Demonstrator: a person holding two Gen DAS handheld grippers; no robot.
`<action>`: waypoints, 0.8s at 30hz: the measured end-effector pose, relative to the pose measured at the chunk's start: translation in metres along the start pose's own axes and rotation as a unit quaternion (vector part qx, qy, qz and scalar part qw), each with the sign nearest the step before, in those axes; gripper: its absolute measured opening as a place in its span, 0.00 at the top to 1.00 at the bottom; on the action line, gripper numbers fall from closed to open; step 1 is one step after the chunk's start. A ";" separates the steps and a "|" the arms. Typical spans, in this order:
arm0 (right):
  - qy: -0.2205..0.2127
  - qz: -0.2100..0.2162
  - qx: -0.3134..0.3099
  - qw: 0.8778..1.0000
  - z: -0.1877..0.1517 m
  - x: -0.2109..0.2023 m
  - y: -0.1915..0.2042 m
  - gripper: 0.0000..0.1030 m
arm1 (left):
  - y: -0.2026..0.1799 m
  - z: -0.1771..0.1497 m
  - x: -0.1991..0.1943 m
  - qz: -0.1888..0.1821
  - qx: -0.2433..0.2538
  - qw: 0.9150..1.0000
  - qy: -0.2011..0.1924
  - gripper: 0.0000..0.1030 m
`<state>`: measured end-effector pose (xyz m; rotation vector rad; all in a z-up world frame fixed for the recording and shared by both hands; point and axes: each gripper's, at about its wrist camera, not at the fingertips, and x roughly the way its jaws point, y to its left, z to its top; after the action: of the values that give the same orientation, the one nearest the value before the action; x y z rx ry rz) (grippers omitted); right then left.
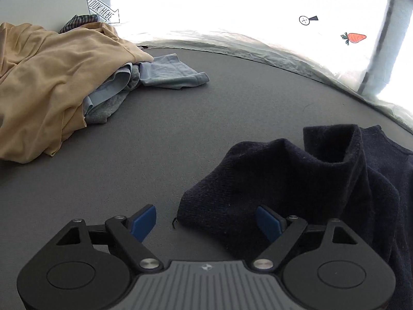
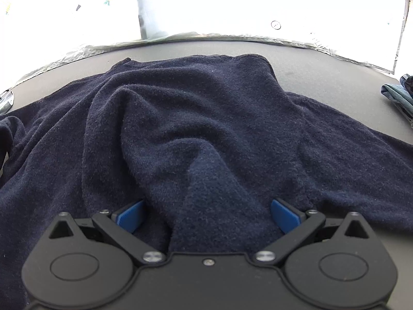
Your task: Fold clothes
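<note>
A dark navy knit sweater lies crumpled on the grey table. In the left wrist view its sleeve end lies at the lower right. My left gripper is open, with the sleeve's edge between its blue pads, the right pad over the cloth. My right gripper is open, and a raised fold of the sweater runs between its blue pads.
A pile of clothes lies at the table's left: a tan garment, light blue cloth and grey cloth. Folded blue-grey clothes lie at the right edge. A bright white backdrop with stickers stands behind the table.
</note>
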<state>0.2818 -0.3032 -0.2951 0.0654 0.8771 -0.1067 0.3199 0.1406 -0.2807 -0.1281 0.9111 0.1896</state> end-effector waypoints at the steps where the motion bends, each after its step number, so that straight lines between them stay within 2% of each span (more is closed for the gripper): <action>1: -0.001 0.000 0.000 1.000 0.000 0.000 0.000 0.00 | 0.000 -0.001 0.003 -0.002 0.007 1.000 0.005 0.17; 4: -0.004 0.000 0.000 1.000 -0.002 -0.001 0.000 0.00 | -0.002 -0.007 0.013 -0.009 0.016 1.000 0.009 0.11; 7: -0.007 0.000 0.000 1.000 -0.003 -0.001 0.000 0.00 | -0.002 -0.008 0.023 -0.008 0.003 1.000 0.005 0.07; 11: -0.009 0.000 0.000 1.000 -0.003 -0.001 0.000 0.00 | -0.007 -0.008 0.026 0.004 0.001 1.000 -0.007 0.09; 13: -0.009 0.000 0.000 1.000 -0.003 0.000 0.001 0.00 | -0.008 -0.008 0.024 0.009 -0.002 1.000 -0.023 0.24; 15: -0.010 0.001 -0.001 1.000 -0.003 0.000 0.000 0.00 | -0.006 -0.005 0.019 0.007 -0.007 1.000 -0.029 0.60; 17: -0.010 0.001 -0.001 1.000 -0.003 0.000 0.000 0.00 | -0.004 0.002 0.014 0.009 -0.012 0.999 -0.031 0.81; 20: -0.010 0.001 -0.001 1.000 -0.004 -0.001 0.000 0.00 | 0.006 0.016 0.001 0.064 -0.009 0.996 -0.064 0.81; 24: -0.011 0.001 -0.001 1.000 -0.003 0.000 -0.001 0.00 | 0.036 0.037 -0.013 0.140 -0.026 0.984 -0.105 0.82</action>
<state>0.2790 -0.3037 -0.2971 0.0629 0.8551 -0.1038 0.3333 0.1812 -0.2490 -0.0262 0.7107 0.4788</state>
